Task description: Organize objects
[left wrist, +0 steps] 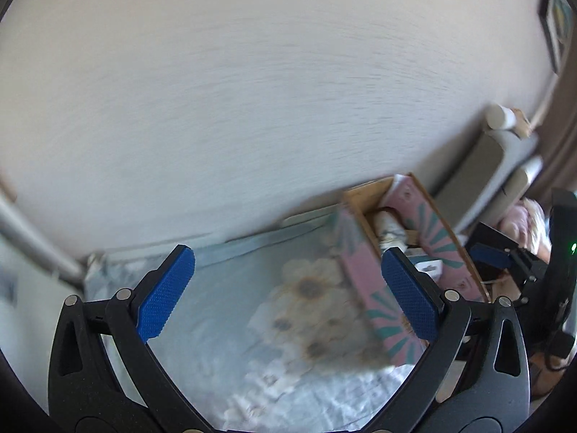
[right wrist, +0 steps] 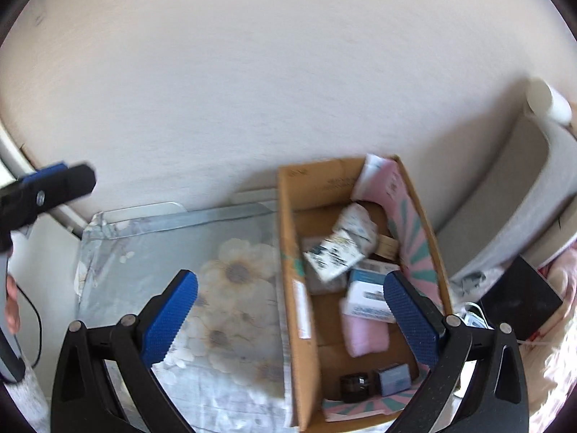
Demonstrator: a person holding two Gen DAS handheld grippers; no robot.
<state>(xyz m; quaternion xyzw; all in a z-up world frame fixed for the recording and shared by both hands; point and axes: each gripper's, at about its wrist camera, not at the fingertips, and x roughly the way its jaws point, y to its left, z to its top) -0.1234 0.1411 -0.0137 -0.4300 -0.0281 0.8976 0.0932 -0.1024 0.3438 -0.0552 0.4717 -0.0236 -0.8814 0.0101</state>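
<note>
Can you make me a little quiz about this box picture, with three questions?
1. True or false: both the left gripper and the right gripper are holding something.
2. Which thing lies inside the cardboard box? A) a pink folded cloth B) a banana C) a shoe
3. Fill in: the box stands on a tablecloth printed with pale ____.

Key: 1. False, both are open and hold nothing. 2. A. 3. flowers.
</note>
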